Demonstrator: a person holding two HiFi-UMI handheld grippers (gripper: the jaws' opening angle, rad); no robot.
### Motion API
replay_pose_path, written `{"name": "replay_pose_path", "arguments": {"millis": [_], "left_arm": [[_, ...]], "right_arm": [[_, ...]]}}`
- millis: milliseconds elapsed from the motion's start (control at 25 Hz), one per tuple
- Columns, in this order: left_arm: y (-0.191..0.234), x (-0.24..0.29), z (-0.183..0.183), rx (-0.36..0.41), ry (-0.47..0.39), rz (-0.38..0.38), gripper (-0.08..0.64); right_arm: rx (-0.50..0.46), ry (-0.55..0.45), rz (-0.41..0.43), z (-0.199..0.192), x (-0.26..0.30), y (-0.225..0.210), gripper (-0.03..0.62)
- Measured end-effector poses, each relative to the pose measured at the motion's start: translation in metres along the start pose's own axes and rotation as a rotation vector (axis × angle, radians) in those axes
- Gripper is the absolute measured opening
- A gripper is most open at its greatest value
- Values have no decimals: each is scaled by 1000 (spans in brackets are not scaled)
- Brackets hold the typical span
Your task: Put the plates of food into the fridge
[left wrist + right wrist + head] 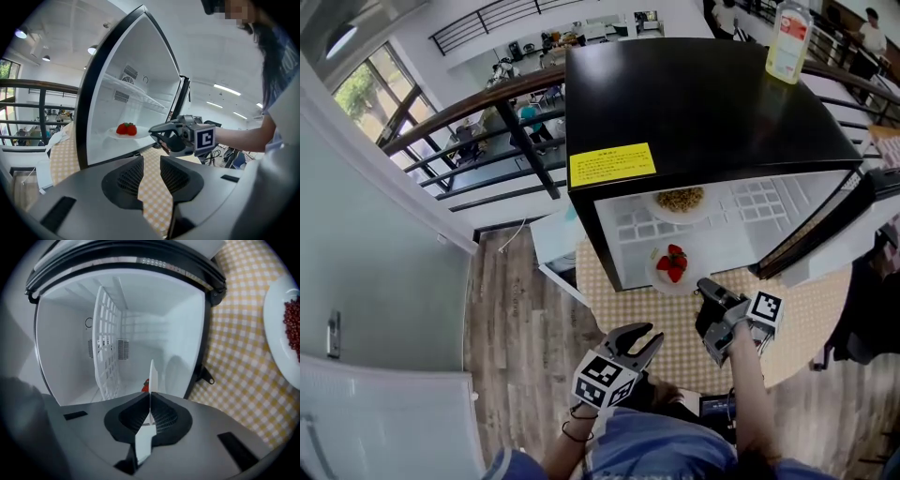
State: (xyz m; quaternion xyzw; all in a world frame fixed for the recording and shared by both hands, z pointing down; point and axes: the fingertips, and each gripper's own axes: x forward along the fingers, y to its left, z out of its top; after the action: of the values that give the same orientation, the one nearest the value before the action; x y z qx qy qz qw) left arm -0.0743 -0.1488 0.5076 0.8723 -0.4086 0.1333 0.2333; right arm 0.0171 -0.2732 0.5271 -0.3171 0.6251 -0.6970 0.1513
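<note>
A white plate of strawberries (672, 265) sits at the mouth of the small black fridge (703, 103), on its lower level. My right gripper (705, 287) is shut on the plate's near rim. In the right gripper view the rim (152, 378) stands edge-on between the closed jaws, with a strawberry (146, 386) behind it. The left gripper view shows that plate (136, 134) held at the fridge opening by the right gripper (157, 133). A second plate of pale food (680, 201) rests on the upper shelf. My left gripper (642, 342) hangs open and empty over the checked cloth, in front of the fridge.
The fridge door (825, 234) stands open to the right. A bottle (789, 39) stands on the fridge top. A white wire shelf (107, 350) divides the inside. A plate of red beans (287, 329) lies on the yellow checked tablecloth (675, 328). A railing (478, 122) runs behind.
</note>
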Motion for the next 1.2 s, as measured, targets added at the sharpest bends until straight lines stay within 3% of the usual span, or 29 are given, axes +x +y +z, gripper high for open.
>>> {"name": "replay_pose_path", "arguments": {"millis": [600,880,1200], "left_arm": [[8,-16,-10,-24,1,28,120],[10,-20,-12,-31,-1,37,120],[10,-22,-14,-40,-8,49,120]], "right_arm": [[-4,-20,-120,20,77,-22,20],[-114,-29,-176,23,100,-20,21],[-433,-14,-304,25,114,-22,38]]}}
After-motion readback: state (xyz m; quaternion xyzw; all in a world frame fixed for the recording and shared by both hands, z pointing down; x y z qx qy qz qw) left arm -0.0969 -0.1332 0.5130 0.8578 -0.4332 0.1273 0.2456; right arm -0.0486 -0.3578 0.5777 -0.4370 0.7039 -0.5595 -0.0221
